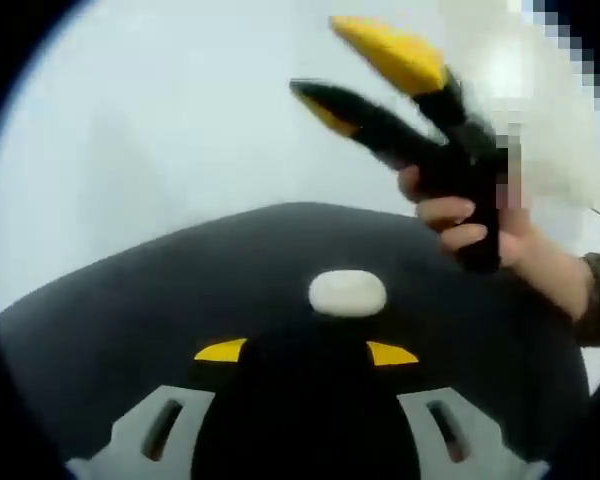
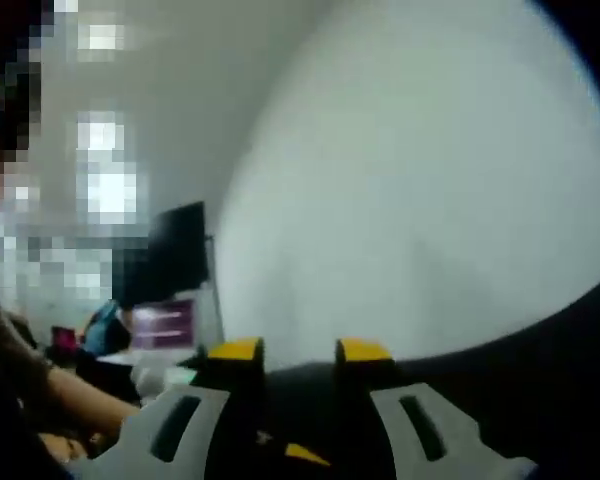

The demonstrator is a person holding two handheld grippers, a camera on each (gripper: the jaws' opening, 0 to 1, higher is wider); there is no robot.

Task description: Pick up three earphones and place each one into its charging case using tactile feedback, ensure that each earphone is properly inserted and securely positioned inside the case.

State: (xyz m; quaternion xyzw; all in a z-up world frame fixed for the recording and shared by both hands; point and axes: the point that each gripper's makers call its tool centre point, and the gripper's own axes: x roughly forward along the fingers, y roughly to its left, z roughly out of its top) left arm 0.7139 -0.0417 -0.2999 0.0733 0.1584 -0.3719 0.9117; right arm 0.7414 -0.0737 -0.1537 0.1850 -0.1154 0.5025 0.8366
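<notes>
A white oval charging case lies shut on a black mat, just beyond the tips of my left gripper. That gripper's yellow-tipped jaws stand open with nothing between them. My right gripper is held up in the air by a hand, above and to the right of the case, its yellow-padded jaws spread apart and empty. In the right gripper view my right gripper points at a white wall, with the mat's edge low on the right.
A pale surface runs behind the mat. In the right gripper view a dark monitor, a purple object and a person's forearm sit at the left.
</notes>
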